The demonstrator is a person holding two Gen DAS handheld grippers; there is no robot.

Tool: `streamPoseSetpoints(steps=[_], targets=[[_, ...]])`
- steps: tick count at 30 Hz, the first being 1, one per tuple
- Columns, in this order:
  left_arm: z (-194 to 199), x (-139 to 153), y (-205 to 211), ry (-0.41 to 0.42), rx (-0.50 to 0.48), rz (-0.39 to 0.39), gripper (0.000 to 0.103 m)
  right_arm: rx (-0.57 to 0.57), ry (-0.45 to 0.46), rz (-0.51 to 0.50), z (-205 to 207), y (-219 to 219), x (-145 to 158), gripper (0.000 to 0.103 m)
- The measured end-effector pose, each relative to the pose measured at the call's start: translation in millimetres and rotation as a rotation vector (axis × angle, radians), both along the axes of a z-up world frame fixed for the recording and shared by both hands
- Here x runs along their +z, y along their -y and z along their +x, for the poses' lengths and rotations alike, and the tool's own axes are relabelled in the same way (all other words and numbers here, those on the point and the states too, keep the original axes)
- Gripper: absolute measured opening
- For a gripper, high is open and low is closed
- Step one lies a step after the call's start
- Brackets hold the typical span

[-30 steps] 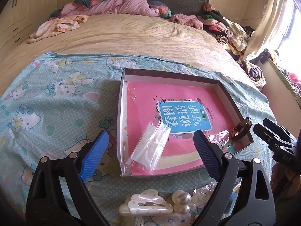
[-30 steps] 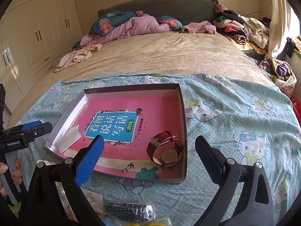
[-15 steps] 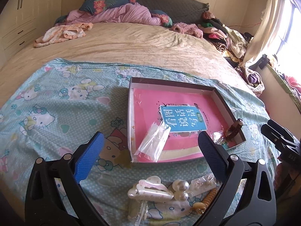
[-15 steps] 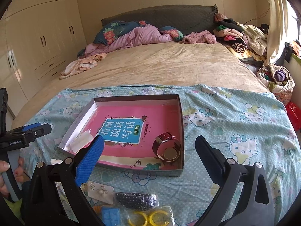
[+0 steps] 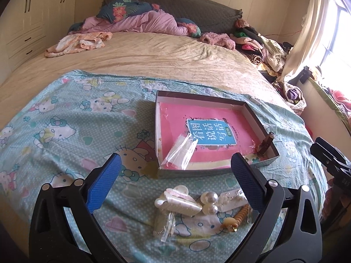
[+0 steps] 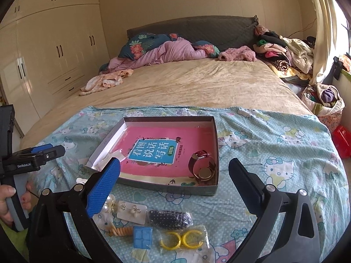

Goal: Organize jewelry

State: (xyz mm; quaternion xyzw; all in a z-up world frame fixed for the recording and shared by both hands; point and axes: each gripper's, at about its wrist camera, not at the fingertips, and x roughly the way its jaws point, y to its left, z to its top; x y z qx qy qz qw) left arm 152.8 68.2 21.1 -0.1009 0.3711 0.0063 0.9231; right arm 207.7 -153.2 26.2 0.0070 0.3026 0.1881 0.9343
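A shallow box [image 5: 161, 100] [image 6: 216, 135] with a pink book inside lies on the cartoon-print sheet. In it rest a clear plastic packet [image 5: 178, 153] and a red-strapped watch [image 6: 200, 166] [image 5: 265, 145]. My left gripper [image 5: 175, 177] stands open and empty above a pearly hair claw [image 5: 177, 202], pearl beads [image 5: 209, 201] and an amber spiral tie [image 5: 238, 215]. My right gripper [image 6: 175, 177] is open too, empty, over an earring card [image 6: 131, 212], a dark beaded clip [image 6: 170, 219], a blue square piece [image 6: 142, 236] and bagged yellow hoops [image 6: 182, 239].
A tan blanket [image 6: 197, 83] covers the bed beyond the sheet, with pillows and clothes at the headboard. Wardrobes [image 6: 43, 54] stand at left. A laundry heap [image 6: 285, 54] and curtain sit at right. A person's hand [image 6: 6, 199] holds the left gripper's handle.
Both grippers have pulled back and up from the box; loose jewelry in front of it has come into view. The left jaws have opened slightly wider.
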Motion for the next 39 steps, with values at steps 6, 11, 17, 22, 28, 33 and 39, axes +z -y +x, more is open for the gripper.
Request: streamPoseSetpoints(steps=[6,11,17,22,28,33,39], targets=[[-13.7,-4.8,3.2,-0.003,-0.006,0.006,0.093,0.015,-0.013,-0.003,-14.7,-2.0,-3.8,0.098],[-24.1,-10.5,1.2,-0.013,-0.002,0.031,0.093,0.029,-0.023,-0.007,-26.8,-5.5,-9.6,0.098],[-36.6,-20.4,-1.4,-0.034,-0.005,0.056,0.093,0.054,-0.065,-0.010,-37.9,-11.0,-25.4,0.098],[-45.3,-30.1,-1.9,-0.053,-0.008,0.067,0.093,0.076,-0.093,-0.028,-47.9,-18.8,-37.9,0.098],[-54.2,-42.9,2.5,-0.073,-0.023,0.098,0.093,0.092,-0.124,-0.029,-56.3,-21.1,-48.7,0.098],[-57.3,-55.6,3.1,-0.098,-0.023,0.104,0.093,0.100,-0.156,-0.031,-59.6,-22.7,-60.2,0.098],[-57.9,-68.9,8.8,-0.119,-0.038,0.126,0.093,0.111,-0.189,-0.034,-59.8,-27.3,-73.5,0.098]])
